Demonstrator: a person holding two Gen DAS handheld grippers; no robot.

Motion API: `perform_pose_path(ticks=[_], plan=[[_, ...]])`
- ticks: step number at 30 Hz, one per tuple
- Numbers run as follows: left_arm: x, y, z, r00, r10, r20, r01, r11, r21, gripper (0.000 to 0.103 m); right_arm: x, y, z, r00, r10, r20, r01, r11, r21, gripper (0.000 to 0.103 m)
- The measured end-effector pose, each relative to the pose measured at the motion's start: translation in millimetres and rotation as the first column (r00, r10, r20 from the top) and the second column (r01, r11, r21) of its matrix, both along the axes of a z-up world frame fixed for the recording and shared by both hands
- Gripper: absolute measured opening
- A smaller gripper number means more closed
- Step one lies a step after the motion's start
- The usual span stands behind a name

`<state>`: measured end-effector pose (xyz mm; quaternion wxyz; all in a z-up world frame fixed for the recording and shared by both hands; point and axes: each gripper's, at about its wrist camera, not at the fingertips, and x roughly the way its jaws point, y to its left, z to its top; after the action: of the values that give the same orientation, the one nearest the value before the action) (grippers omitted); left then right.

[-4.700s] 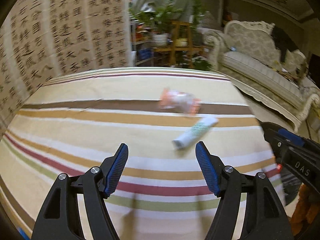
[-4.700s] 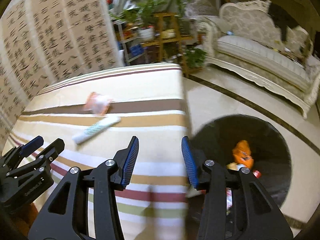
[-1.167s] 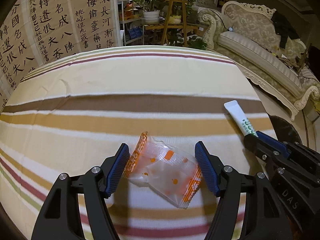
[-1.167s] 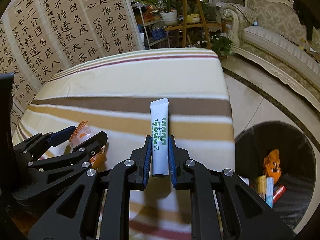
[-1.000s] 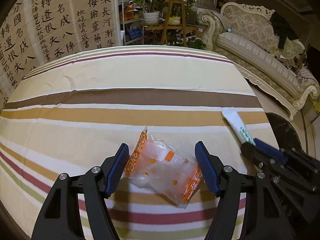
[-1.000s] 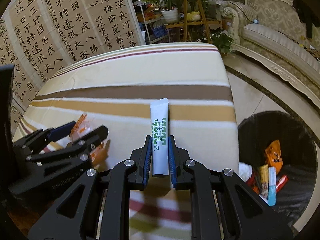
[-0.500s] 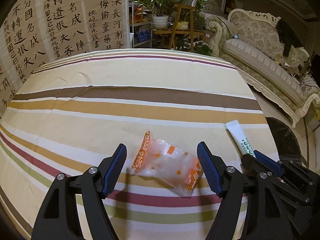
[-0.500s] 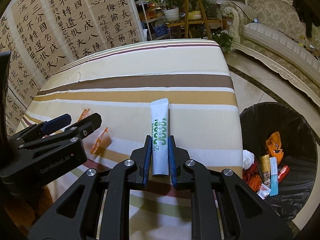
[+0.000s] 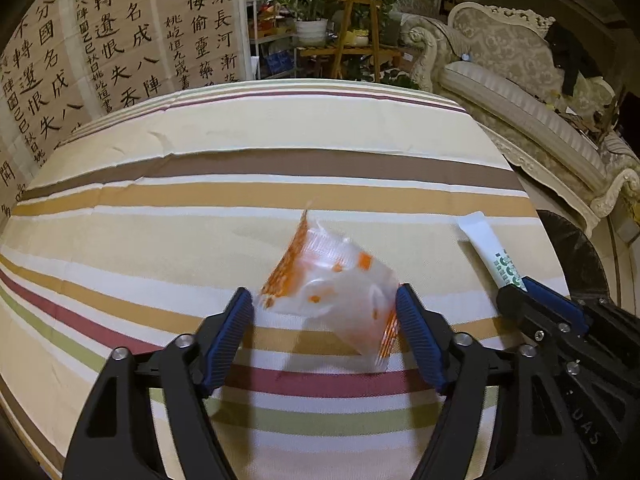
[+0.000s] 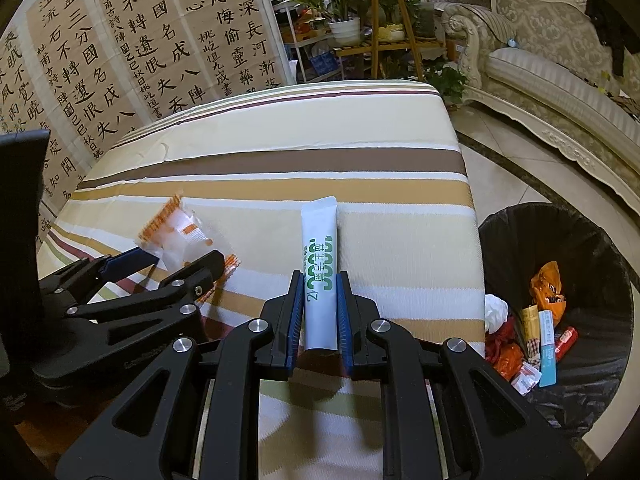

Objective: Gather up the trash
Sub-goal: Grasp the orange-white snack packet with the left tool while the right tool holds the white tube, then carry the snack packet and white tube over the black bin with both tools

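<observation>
We have two pieces of trash in play over the striped tablecloth (image 9: 280, 132), with the black-lined trash bin (image 10: 592, 240) on the floor just off the table's right edge, already holding wrappers.

Right gripper (image 10: 319, 312): jaws closed hard on the white tube with green print (image 10: 319, 248), clamped on its lower half with the flat crimped end sticking forward; tube looks light and semi-stiff, soft enough to squash, so the pinch across its body holds well; smooth skin could slide lengthwise if we swing fast.

Left gripper (image 9: 324, 332): jaws have just been closing, with the clear orange-printed snack wrapper (image 9: 332, 284) between them; the right pad (image 9: 418, 344) sits against the wrapper's crimped orange edge, the left pad (image 9: 232, 332) looks just shy of the film; wrapper is motion-blurred, so we can't say for sure whether it's gripped or only bracketed; we read it as not yet pinched.

Handling call on the wrapper: near weightless, crinkly, slick film that will collapse and may pop out sideways; best hold is across the puffed middle, squeezed well down, not on the thin crimp edges.
</observation>
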<state>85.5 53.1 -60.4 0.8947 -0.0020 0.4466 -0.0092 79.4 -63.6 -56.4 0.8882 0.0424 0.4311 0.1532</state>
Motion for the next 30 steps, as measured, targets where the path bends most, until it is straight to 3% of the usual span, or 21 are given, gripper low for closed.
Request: perform_pose_path(ticks=[5, 9, 10, 12, 13, 30], plan=[[-3.3, -4.4, 0.6, 0.999, -0.035, 0.029, 0.034, 0.999, 0.006, 0.037, -2.1, -2.9, 0.4, 1.000, -0.006, -0.002, 0.006, 1.000, 0.000, 0.016], [-4.6, -5.0, 0.7, 0.998, -0.045, 0.039, 0.045, 0.999, -0.001, 0.032, -2.9, -3.6, -0.1, 1.000, -0.006, -0.005, 0.006, 1.000, 0.000, 0.016], [-4.5, -4.7, 0.8, 0.998, -0.050, 0.039, 0.050, 0.999, -0.008, 0.018, -2.9, -3.7, -0.1, 1.000, -0.006, -0.005, 0.006, 1.000, 0.000, 0.016], [-4.7, -3.3, 2.4, 0.998, -0.053, 0.043, 0.055, 0.998, -0.032, 0.017, -3.0, -3.7, -0.2, 1.000, -0.007, -0.004, 0.007, 1.000, 0.001, 0.016], [-4.8, -3.4, 2.4, 0.998, -0.054, 0.045, 0.056, 0.998, -0.030, 0.004, -3.1, -3.7, -0.2, 1.000, -0.007, -0.004, 0.007, 1.000, 0.001, 0.016], [-18.8, -7.2, 16.6, 0.994, -0.048, 0.094, 0.051, 0.998, -0.027, 0.004, -17.3, -11.9, 9.8, 1.000, -0.016, 0.025, 0.015, 1.000, 0.009, 0.016]])
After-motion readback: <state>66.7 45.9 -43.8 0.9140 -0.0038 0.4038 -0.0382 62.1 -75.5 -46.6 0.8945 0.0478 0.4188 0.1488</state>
